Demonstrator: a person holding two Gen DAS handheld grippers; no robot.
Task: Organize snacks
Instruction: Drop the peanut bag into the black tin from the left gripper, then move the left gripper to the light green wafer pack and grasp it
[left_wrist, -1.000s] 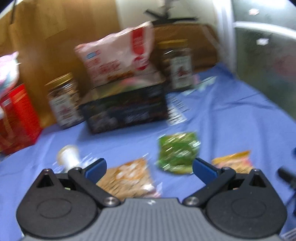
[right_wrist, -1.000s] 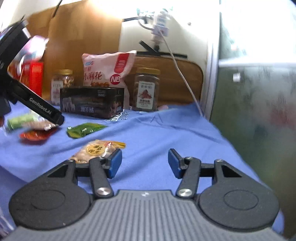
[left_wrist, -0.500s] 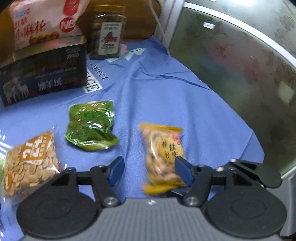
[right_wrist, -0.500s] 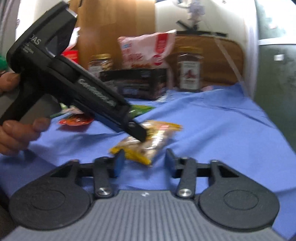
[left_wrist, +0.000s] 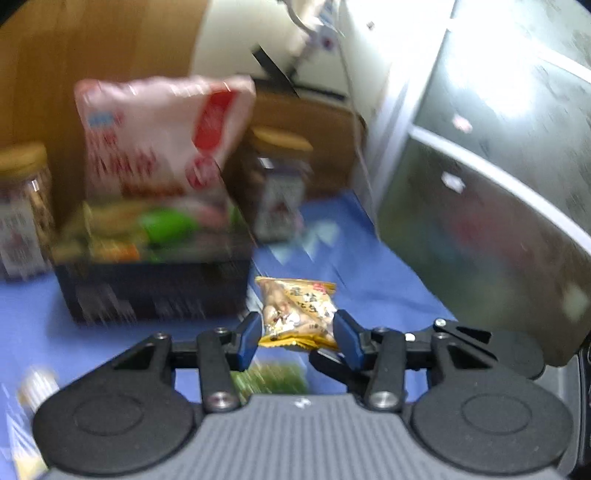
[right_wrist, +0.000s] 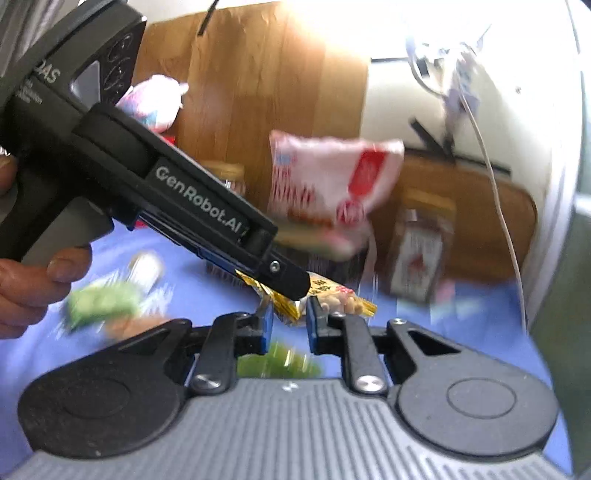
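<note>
A: Start at the left claw (left_wrist: 297, 334). What has it got?
B: Its jaws have just been closing, and the blue pads now press both sides of the peanut packet (left_wrist: 297, 314), a small yellow one held up off the blue cloth (left_wrist: 369, 273).
A: And the right claw (right_wrist: 289, 325)?
B: Also just been closing, down to a narrow gap. In its own view the pads pinch the crumpled yellow end of the same packet (right_wrist: 284, 308), right under the left claw's tip (right_wrist: 288, 284). So both claws grip one packet.
A: Who holds the left tool?
B: A hand (right_wrist: 33, 280) wraps its grey handle at the left edge of the right view.
A: What lies beyond the packet?
B: Just behind it, a dark box (left_wrist: 155, 291) with small packets inside, blurred. A big pink-and-red bag (left_wrist: 159, 136) stands at the back of the box. A jar (left_wrist: 280, 184) stands right of the box, another jar (left_wrist: 22, 210) to its left.
A: Anything nearer?
B: A green packet (right_wrist: 99, 302) lies on the surface to the left, smeared by motion. Another green patch (left_wrist: 273, 380) shows below the claws; I cannot tell what it is.
</note>
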